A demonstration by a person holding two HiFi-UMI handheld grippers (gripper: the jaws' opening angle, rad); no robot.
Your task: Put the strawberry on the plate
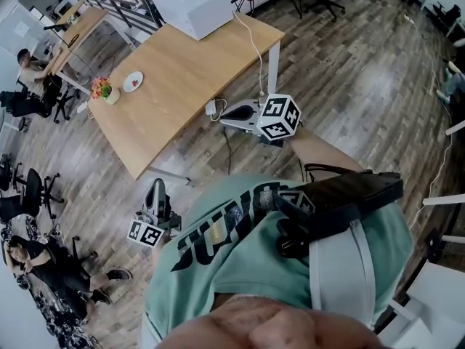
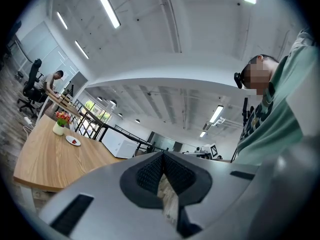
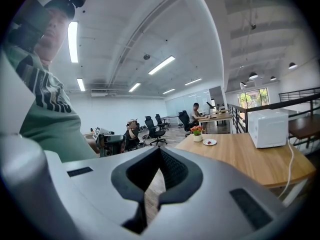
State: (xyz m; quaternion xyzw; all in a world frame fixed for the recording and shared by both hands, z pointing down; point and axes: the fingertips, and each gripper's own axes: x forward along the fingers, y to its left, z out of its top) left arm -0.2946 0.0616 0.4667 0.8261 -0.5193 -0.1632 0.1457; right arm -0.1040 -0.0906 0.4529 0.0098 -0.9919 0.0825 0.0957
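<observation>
- Appears finished already, with the strawberry [image 1: 134, 84] lying on the white plate [image 1: 128, 78] near the far left corner of the desk [image 1: 182, 78].
- Nothing visibly left to carry or place, judging by that.
- Left tool [image 2: 161, 158] clenched on nothing and right tool [image 3: 159, 153] clamped shut and empty too, both held close to the body, well apart from the desk.
- Just beside the plate, a pot of flowers [image 1: 107, 93]; at the desk's far end, a white microwave [image 1: 192, 7] with a trailing cable [image 1: 254, 49].
- Only wooden floor [image 1: 341, 86] between the tools and the desk.
</observation>
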